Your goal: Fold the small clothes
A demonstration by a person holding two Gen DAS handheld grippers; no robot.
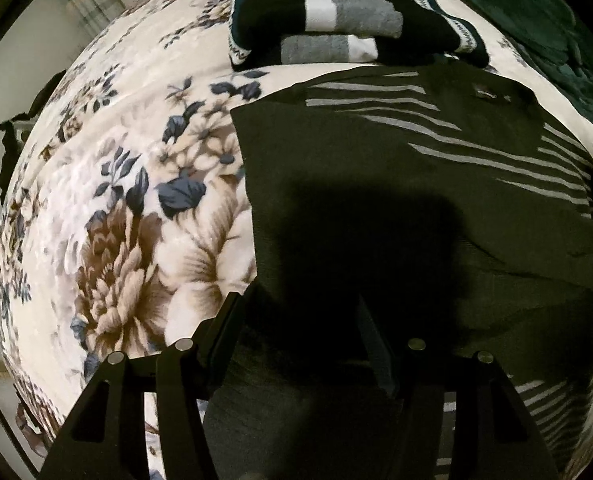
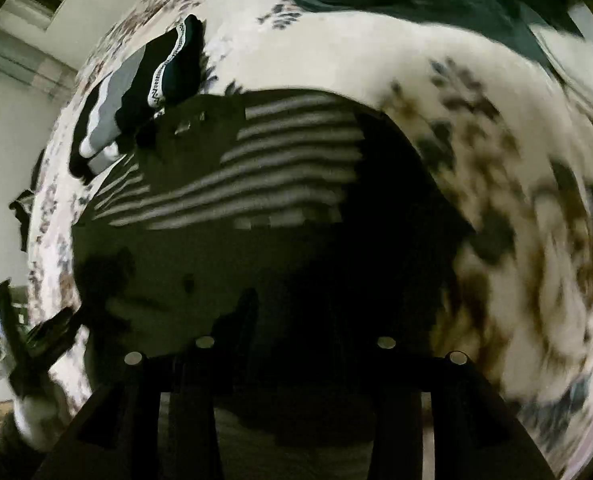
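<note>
The cream floral-print bedspread (image 1: 136,208) carries everything. On it lies the dark garment with grey stripes (image 1: 416,184), partly folded, just before a stack of folded dark, white and grey clothes (image 1: 328,12); a dark green blanket (image 1: 536,12) lies at the far edge. The left gripper (image 1: 300,320) and the right gripper (image 2: 292,320) point down over the garment, jaws part open; whether either pinches cloth I cannot tell. For a clean fold, I judge both should take matching edges and lay them square. Count: one bedspread, one blanket, one garment, one stack, two grippers.
</note>
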